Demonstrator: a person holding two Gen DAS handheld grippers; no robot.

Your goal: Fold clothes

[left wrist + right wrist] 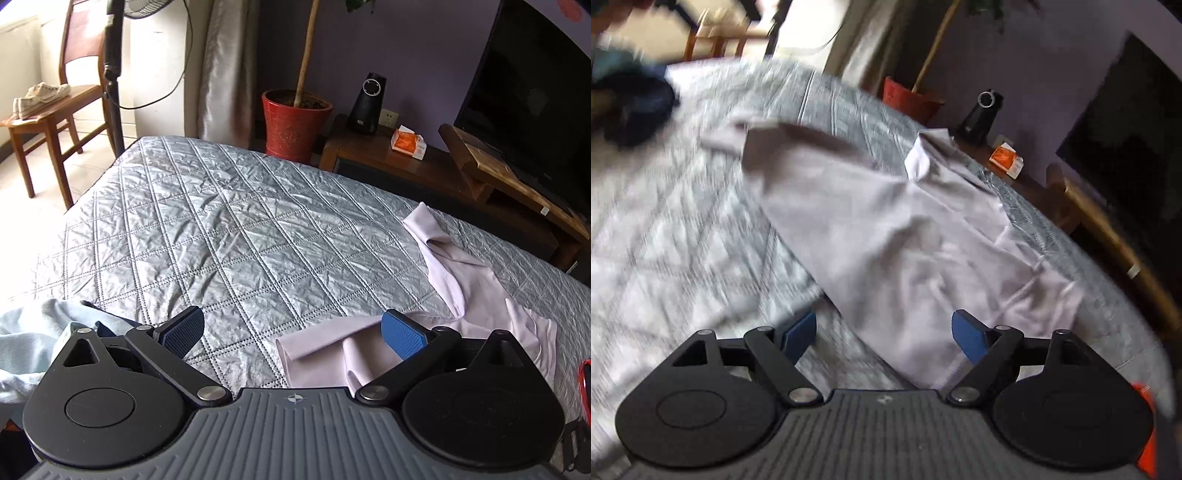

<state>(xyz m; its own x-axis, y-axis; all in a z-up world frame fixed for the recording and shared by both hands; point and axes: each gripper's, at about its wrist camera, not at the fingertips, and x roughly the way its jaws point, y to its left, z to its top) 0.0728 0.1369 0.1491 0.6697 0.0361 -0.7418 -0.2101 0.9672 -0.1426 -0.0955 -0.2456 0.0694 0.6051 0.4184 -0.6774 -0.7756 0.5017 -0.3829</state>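
A pale lilac long-sleeved shirt [458, 273] lies rumpled on the grey quilted bed [221, 229], at the right in the left wrist view, one sleeve end [314, 343] reaching between the fingers. My left gripper [293, 334] is open and empty just above that sleeve. In the blurred right wrist view the shirt [905, 236] lies spread across the bed [665, 240]. My right gripper [884, 336] is open above its near edge, holding nothing.
A light blue garment [33, 339] lies at the bed's near left; dark clothes [635, 107] sit further off. Beyond the bed stand a wooden chair with shoes [48, 110], a fan pole [112, 74], a red plant pot [293, 122], a speaker [367, 103] and a TV [532, 103] on a low cabinet.
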